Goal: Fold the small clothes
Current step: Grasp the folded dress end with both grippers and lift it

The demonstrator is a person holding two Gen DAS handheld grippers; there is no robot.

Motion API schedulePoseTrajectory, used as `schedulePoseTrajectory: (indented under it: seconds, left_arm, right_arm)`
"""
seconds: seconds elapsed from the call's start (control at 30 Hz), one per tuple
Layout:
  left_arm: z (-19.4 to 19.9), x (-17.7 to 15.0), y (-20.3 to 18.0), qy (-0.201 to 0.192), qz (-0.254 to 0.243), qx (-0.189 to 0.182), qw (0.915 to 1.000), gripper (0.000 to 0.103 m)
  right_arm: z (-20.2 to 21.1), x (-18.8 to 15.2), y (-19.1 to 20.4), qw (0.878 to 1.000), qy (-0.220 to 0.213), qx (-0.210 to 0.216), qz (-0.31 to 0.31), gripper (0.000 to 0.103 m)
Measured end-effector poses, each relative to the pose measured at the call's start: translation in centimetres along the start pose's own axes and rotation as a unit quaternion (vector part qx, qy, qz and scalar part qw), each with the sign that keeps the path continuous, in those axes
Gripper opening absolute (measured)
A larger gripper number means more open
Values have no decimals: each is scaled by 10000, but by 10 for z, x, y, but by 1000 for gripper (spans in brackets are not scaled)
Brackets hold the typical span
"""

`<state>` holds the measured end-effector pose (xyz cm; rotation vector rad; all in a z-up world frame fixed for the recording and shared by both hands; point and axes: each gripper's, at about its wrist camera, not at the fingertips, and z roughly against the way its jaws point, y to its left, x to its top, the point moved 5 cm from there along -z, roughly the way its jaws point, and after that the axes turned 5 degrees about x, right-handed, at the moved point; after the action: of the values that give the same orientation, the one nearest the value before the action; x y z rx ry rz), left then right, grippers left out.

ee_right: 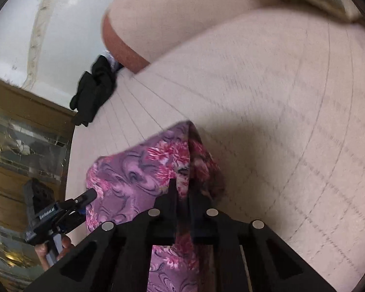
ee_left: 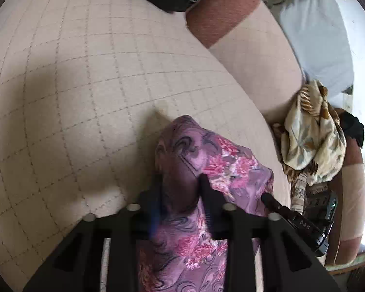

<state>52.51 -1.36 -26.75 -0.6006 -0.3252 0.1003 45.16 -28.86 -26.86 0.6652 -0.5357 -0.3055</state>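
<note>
Checked beige sofa cushion (ee_left: 90,77) fills both views, and I hold the purple floral garment (ee_left: 221,160) just above it, left tongs (ee_left: 180,182) and right tongs (ee_right: 182,187) each clamped on an edge, probably to carry a fold over. Only my left view shows the patterned clothes pile (ee_left: 311,136) beside the cushion.

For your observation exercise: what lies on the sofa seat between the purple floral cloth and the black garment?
In the right wrist view, only bare checked sofa seat separates the purple floral cloth from the black garment.
</note>
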Motion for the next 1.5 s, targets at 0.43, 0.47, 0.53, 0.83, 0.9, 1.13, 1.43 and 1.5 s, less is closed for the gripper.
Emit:
schedulePoseTrajectory:
  seconds: [0.43,0.47,0.53,0.83,0.9,1.13,1.43,1.5]
  left_arm:
    - [16,23,-14,-624,35,-261,9977,48]
    - [14,26,-15,-630,29,-291,9976,48]
    - [4,31,-13,-561,-21,-118,9984,48]
    - [4,36,-1,-692,-81,-250,9973,3]
    - [3,35,3,-658,79,-278,9974,3]
    - [20,30,-17,-696,-62,-533,9961,43]
    - [-14,23,6,-428,183,-393,9981,38]
    - [-6,23,-1,-524,-8,-302,9982,24]
  right_arm:
    - [21,23,4,9985,-527,126,37,80]
    - [13,26,2,9989,-465,75,34,78]
    - [-7,27,-1,9997,-232,66,-57,64]
    - [-10,24,-5,9996,-44,-92,260,8]
    - [-19,19,-19,9998,107,66,-143,8]
    - [-3,24,-8,9987,-157,383,-288,49]
    - [-23,13,-25,9993,6,229,-306,43]
    - [-23,13,-21,9995,60,216,-230,31]
